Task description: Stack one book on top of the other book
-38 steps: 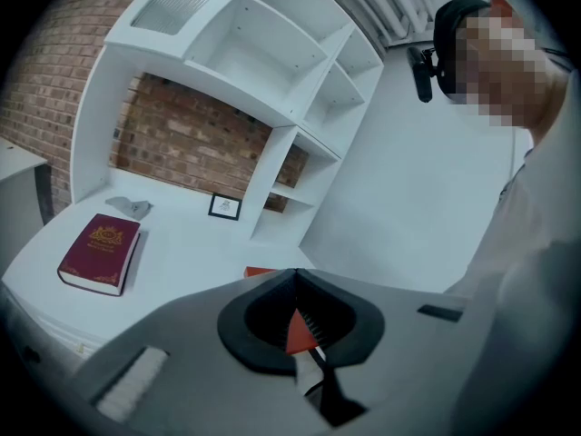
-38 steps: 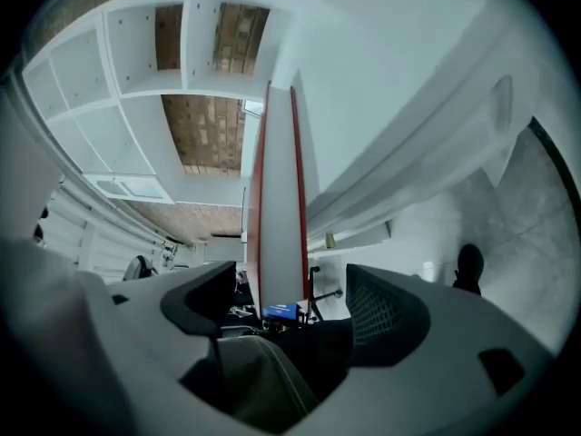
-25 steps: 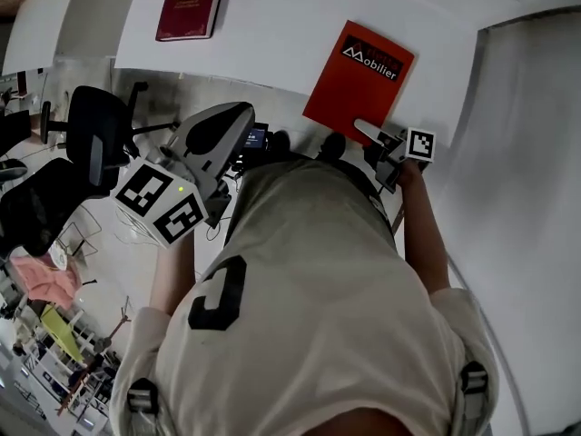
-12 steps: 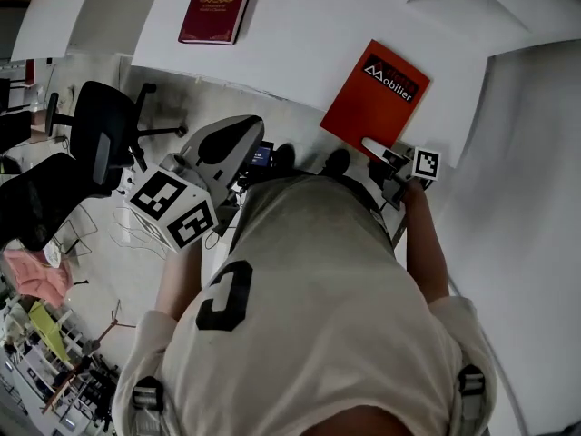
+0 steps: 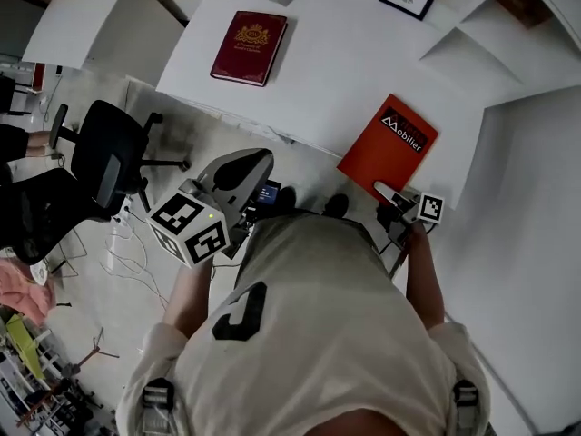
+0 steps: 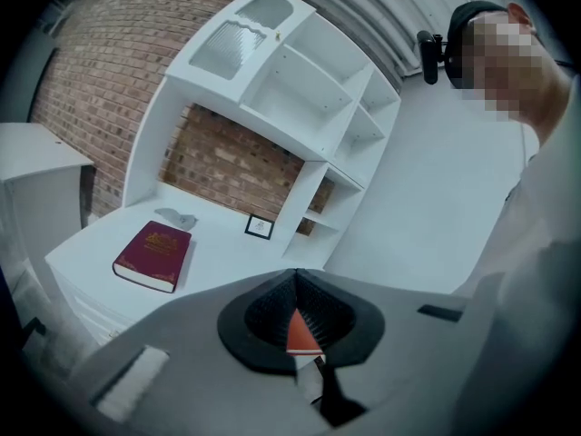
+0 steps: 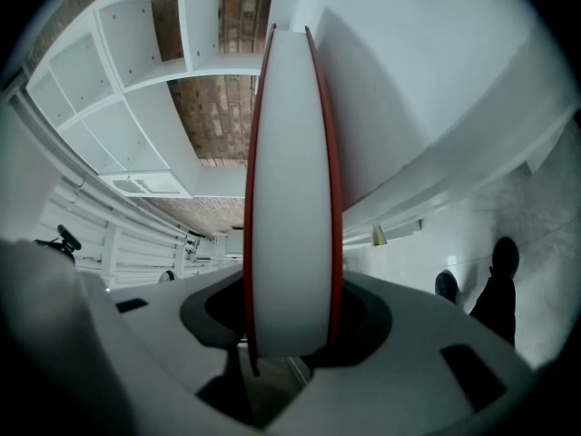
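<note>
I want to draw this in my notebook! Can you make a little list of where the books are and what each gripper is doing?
desk: white desk with shelves behind it
dark red book: lying flat on the far left part of the desk, untouched
orange book: at the desk's near edge, apart from the red one
right gripper: jaws have just been closing and now clamp the orange book
left gripper: jaws together, holding nothing, short of the desk
stack: not made yet
</note>
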The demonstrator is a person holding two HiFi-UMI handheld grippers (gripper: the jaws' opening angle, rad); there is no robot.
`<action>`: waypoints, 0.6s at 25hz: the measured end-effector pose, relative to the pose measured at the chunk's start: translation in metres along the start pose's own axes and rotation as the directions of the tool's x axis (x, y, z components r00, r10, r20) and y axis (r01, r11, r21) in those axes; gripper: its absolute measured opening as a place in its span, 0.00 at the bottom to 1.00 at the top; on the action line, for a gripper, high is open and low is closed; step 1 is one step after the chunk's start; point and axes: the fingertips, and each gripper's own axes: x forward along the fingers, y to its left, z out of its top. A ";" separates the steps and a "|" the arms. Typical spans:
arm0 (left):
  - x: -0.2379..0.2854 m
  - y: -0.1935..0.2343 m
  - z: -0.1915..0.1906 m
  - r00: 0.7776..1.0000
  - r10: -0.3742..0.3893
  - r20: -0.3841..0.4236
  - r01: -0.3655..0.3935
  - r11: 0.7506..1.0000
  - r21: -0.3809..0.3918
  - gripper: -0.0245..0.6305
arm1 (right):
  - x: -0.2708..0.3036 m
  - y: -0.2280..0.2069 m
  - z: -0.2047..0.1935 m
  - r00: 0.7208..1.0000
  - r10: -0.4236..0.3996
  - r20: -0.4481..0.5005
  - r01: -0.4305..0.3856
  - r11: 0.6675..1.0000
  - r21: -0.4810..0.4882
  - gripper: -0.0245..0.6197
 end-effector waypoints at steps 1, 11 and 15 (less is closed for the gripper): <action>-0.004 0.004 0.002 1.000 -0.003 0.006 0.003 1.000 -0.001 0.04 | 0.001 0.002 -0.001 1.000 -0.011 0.006 0.011 1.000 0.000 0.29; -0.044 0.036 0.036 0.998 -0.025 0.063 0.024 1.000 0.009 0.04 | 0.005 0.026 0.007 0.986 -0.135 0.095 0.133 0.991 0.021 0.29; -0.066 0.054 0.039 0.996 -0.005 0.084 0.006 1.000 -0.002 0.04 | 0.006 0.038 -0.003 0.979 -0.165 0.121 0.165 0.986 0.007 0.29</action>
